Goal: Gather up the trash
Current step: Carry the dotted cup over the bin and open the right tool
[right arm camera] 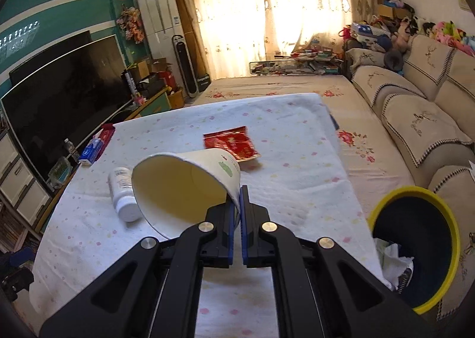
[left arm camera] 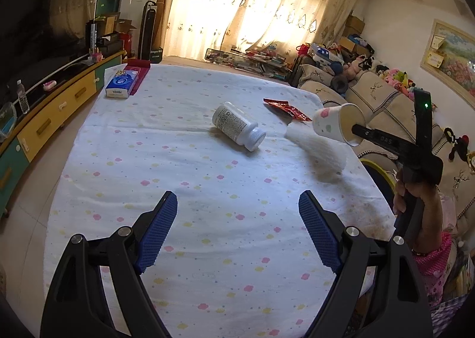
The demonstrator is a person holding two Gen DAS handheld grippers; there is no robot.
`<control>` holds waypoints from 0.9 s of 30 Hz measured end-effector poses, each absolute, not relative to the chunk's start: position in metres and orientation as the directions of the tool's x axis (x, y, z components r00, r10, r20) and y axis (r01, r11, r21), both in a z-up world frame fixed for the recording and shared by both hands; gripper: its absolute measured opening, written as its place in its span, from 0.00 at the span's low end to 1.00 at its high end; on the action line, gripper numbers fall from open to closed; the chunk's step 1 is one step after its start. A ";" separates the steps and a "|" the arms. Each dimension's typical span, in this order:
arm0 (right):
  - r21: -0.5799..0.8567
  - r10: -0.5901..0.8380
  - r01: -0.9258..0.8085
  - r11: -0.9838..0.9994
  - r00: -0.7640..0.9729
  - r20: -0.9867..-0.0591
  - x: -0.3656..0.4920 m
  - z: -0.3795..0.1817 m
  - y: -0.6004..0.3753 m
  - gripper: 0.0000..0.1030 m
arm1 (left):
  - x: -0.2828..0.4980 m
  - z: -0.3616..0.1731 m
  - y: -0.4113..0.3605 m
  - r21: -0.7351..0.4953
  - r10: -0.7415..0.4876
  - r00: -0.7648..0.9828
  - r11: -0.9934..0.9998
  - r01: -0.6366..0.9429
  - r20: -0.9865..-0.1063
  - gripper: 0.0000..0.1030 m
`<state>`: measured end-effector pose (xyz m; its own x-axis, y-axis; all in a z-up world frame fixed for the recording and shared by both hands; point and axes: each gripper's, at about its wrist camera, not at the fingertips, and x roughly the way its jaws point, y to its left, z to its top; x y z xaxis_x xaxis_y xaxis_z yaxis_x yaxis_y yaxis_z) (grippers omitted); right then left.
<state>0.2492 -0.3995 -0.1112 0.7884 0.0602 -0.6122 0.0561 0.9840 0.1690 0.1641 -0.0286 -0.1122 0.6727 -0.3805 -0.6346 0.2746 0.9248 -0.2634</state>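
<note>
The right gripper (right arm camera: 239,189) is clenched on a paper cup (right arm camera: 184,189), its blue ribbed pads (right arm camera: 245,219) pinching the thin wall at the rim, one pad inside the mouth and one outside. The cup is lifted clear of the table and tipped on its side, its wide mouth turned toward the gripper's camera; it is white, cone-shaped, smooth and cream inside, printed with small green and pink shapes outside. In the left wrist view the same cup (left arm camera: 335,124) hangs in the air above the table's right edge, with the right hand (left arm camera: 415,189) gripping the black handle below it.

The left gripper (left arm camera: 237,207) is spread wide, with nothing between its blue textured pads (left arm camera: 160,228), and hovers over the near part of the table.

The table (left arm camera: 178,219) is covered with a soft white cloth dotted with pink, yellow and green flower prints. A white plastic pill bottle (left arm camera: 239,125) with a printed label lies on its side near the middle. A crinkled, glossy red foil wrapper (right arm camera: 231,143) lies flat beyond it. A blue tissue pack (left arm camera: 122,84) sits at the far left corner. Beside the table's right edge stands a round bin (right arm camera: 445,219) with a yellow rim and dark interior, holding crumpled white paper (right arm camera: 393,260).
</note>
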 end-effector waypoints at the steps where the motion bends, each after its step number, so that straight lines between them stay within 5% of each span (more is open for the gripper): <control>1: 0.170 0.037 0.085 0.982 0.790 -0.612 0.243 -0.114 -0.411 0.03 | 0.164 -0.113 -0.031 -0.265 -0.384 0.669 0.923 0.278 -0.636 0.80; 13: 0.204 -0.218 0.458 0.865 0.710 -0.670 0.185 -0.154 -0.566 0.03 | 0.169 -0.115 -0.066 -0.239 -0.394 0.639 0.917 0.319 -0.660 0.81; 21: 0.212 -0.248 0.555 0.804 0.638 -0.729 0.177 -0.191 -0.614 0.07 | 0.178 -0.117 -0.094 -0.223 -0.399 0.609 0.911 0.347 -0.686 0.81; 22: 0.213 -0.246 0.560 0.801 0.632 -0.735 0.177 -0.195 -0.618 0.11 | 0.178 -0.117 -0.097 -0.219 -0.399 0.607 0.911 0.350 -0.687 0.81; 25: 0.250 -0.235 0.568 0.784 0.644 -0.728 0.172 -0.200 -0.625 0.47 | 0.181 -0.117 -0.106 -0.207 -0.395 0.602 0.910 0.358 -0.694 0.81; 27: 0.264 -0.232 0.569 0.779 0.652 -0.722 0.168 -0.199 -0.628 0.50 | 0.184 -0.119 -0.112 -0.200 -0.392 0.597 0.910 0.362 -0.700 0.81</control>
